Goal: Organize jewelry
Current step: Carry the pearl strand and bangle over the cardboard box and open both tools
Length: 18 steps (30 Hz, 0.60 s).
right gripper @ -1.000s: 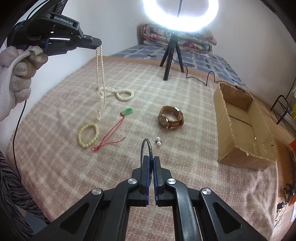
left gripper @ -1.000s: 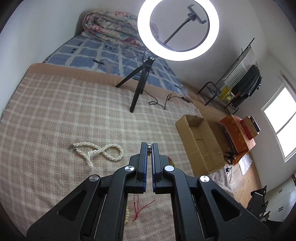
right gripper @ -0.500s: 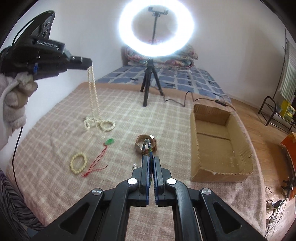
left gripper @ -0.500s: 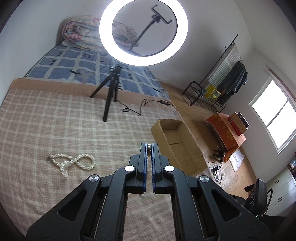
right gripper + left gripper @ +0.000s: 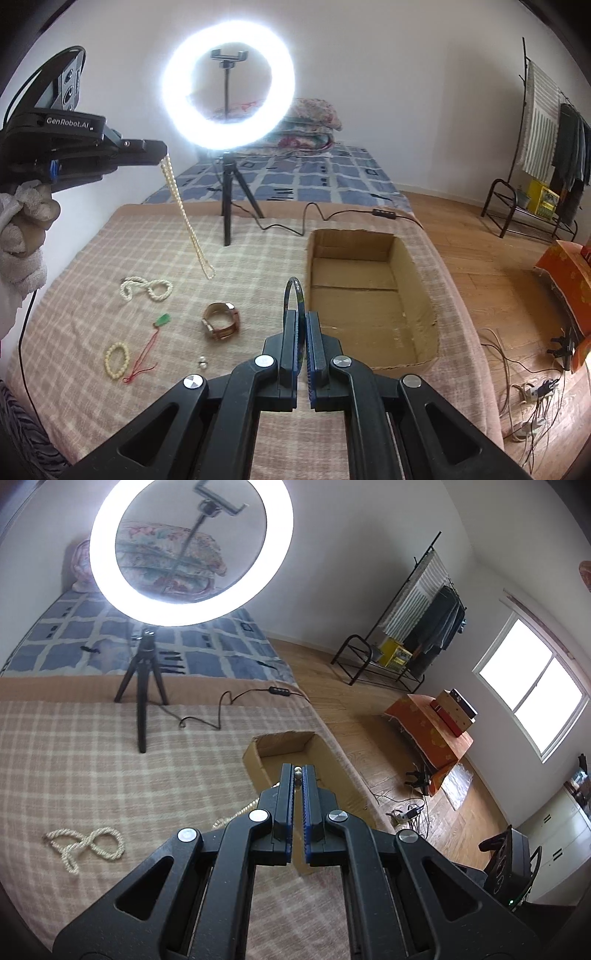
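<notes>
1. The left tool (image 5: 298,771) is clamped on the top of a long strand of cream pearls (image 5: 186,218), with one bead showing between its tips in the left wrist view.
2. In the right wrist view that strand hangs free from the left tool (image 5: 165,150), slanting down to the right, with its lower end in the air above the pink-and-cream checked blanket (image 5: 110,251) that covers the bed.
3. The right tool (image 5: 302,314) is closed on a thin dark bangle (image 5: 291,291), whose upper arc stands above the fingertips.
4. An open brown cardboard box (image 5: 424,291) sits on the blanket to the right of the right tool; nothing can be made out inside it.
5. A second pearl necklace (image 5: 146,288), coiled in a figure-eight, lies on the blanket to the left.
6. Nearer the camera lie a green pendant on a red cord (image 5: 162,319), a cream bead bracelet (image 5: 117,360), a brown-strapped wristwatch (image 5: 221,325) and a small pair of pearl earrings (image 5: 202,363), all apart from one another.
7. A lit white ring light on a black tripod (image 5: 228,107) stands at the far edge of the blanket, its cable trailing towards the box.
</notes>
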Available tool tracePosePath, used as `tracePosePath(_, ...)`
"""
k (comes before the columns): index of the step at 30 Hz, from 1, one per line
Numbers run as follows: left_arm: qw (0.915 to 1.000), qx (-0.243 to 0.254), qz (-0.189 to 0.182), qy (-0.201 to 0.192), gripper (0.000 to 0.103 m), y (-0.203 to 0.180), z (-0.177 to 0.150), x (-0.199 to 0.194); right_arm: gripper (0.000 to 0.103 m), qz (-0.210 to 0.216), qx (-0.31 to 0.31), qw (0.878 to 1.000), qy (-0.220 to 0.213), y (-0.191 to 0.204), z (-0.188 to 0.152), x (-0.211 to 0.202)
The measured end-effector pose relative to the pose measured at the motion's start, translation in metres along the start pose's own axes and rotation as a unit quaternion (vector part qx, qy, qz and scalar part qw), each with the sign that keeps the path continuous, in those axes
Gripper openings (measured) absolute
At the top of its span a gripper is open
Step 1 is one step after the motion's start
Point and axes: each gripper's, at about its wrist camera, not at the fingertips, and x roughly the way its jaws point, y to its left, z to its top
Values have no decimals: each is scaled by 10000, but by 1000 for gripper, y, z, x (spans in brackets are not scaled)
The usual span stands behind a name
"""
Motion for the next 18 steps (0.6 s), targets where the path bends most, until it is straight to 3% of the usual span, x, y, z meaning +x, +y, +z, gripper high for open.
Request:
tracePosePath(9,9997,227,-55,75,1,-38,28,54,1,-208,36,9996,167,-32,6,25)
tracePosePath(18,9991,293,-31,291,1,-58,48,121,1,-117,196,9988,432,-51,4,56)
